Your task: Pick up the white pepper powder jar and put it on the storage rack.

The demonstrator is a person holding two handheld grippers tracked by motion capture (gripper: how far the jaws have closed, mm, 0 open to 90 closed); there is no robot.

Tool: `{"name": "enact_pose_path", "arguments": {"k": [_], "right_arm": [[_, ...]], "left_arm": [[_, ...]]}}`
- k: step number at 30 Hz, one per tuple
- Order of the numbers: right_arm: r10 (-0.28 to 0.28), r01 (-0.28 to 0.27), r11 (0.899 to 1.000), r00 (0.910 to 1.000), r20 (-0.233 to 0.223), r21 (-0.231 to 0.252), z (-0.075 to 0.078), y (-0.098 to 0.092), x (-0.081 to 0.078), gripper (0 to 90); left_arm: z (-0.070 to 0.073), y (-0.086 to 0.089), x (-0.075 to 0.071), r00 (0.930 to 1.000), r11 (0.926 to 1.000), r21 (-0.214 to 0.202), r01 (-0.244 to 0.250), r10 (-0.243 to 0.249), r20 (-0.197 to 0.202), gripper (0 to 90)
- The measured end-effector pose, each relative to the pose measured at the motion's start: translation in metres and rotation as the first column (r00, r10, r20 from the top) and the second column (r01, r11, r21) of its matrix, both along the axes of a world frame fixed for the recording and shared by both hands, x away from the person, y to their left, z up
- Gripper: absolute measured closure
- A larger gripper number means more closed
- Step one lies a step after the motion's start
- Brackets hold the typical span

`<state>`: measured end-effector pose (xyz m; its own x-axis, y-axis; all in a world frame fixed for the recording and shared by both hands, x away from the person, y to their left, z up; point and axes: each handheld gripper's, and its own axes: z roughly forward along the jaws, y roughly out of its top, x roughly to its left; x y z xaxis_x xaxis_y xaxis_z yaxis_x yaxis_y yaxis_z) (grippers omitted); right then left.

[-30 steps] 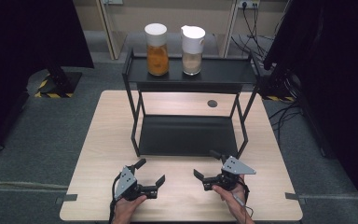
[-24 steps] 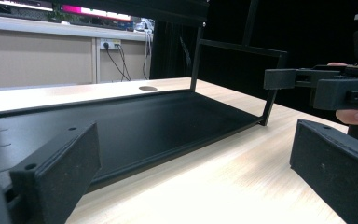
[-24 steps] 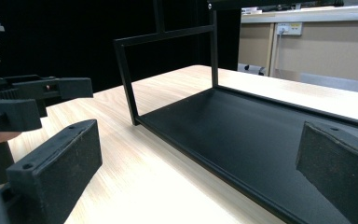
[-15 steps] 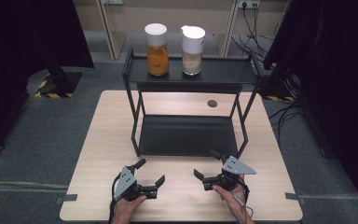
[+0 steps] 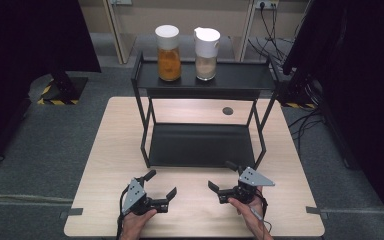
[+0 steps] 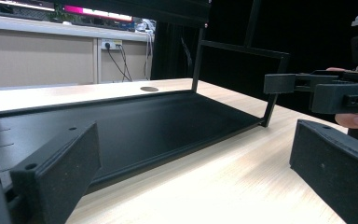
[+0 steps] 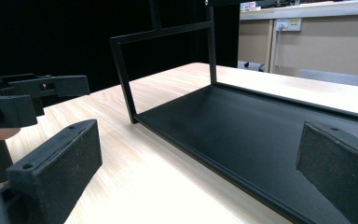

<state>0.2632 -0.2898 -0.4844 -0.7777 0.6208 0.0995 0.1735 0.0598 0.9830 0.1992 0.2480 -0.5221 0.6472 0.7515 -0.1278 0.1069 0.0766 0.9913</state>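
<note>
Left gripper and right gripper wide open, empty, near the front table edge just as a second ago, so nothing started yet, with the black rack just beyond and the orange jar and pale jar far back on top.
</note>
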Motion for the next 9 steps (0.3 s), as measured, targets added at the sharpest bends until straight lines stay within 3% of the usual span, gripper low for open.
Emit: {"name": "enact_pose_path", "arguments": {"k": [9], "right_arm": [[-0.003,0.003,1.0,1.0,-0.006,0.008,0.0,0.001,0.0,0.4]], "left_arm": [[-0.0001,-0.0006,-0.0001,1.0,1.0,0.003,-0.002,0.002,0.0,1.2]]}}
